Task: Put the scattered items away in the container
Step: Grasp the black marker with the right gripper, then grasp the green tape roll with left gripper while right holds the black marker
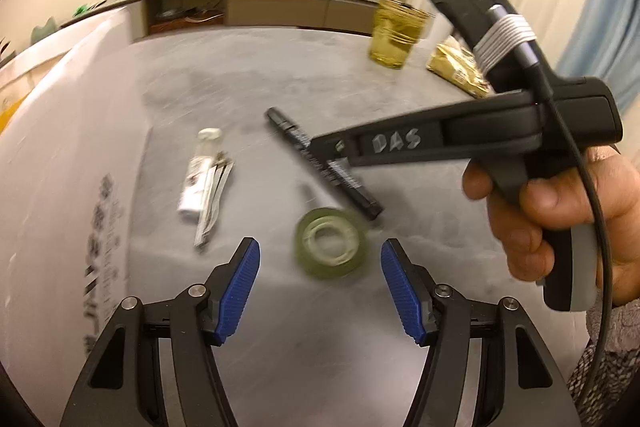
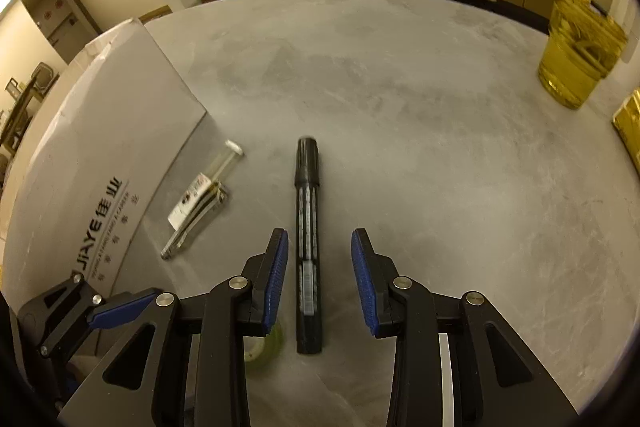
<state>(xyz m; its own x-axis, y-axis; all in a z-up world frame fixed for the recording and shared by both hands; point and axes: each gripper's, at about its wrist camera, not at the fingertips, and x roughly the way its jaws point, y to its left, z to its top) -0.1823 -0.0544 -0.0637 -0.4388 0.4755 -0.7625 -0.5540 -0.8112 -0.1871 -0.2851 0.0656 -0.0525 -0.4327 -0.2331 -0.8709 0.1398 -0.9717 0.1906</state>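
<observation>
A grey tabletop [image 2: 400,115] is seen with wide bare room across its middle and far side; its left edge is taken up by a white cardboard box [image 2: 100,155] printed "JiAYE", and at the far right a yellow translucent cup [image 2: 576,59] stands near a gold packet [image 2: 630,123]. The black marker [image 2: 308,247] lies flat on the surface, its near half framed between the spread blue pads of the right gripper [image 2: 320,279] — neither pad can be seen touching it. Just left of the marker, a small clear vial with a white label [image 2: 200,195] lies beside the box edge. The roll of clear tape [image 1: 331,247] lies flat just beyond the left gripper [image 1: 320,291], whose jaws are held wide apart and empty. In the left wrist view the right gripper's body is seen gripped by a hand [image 1: 560,211], angled down from the right toward the marker.
</observation>
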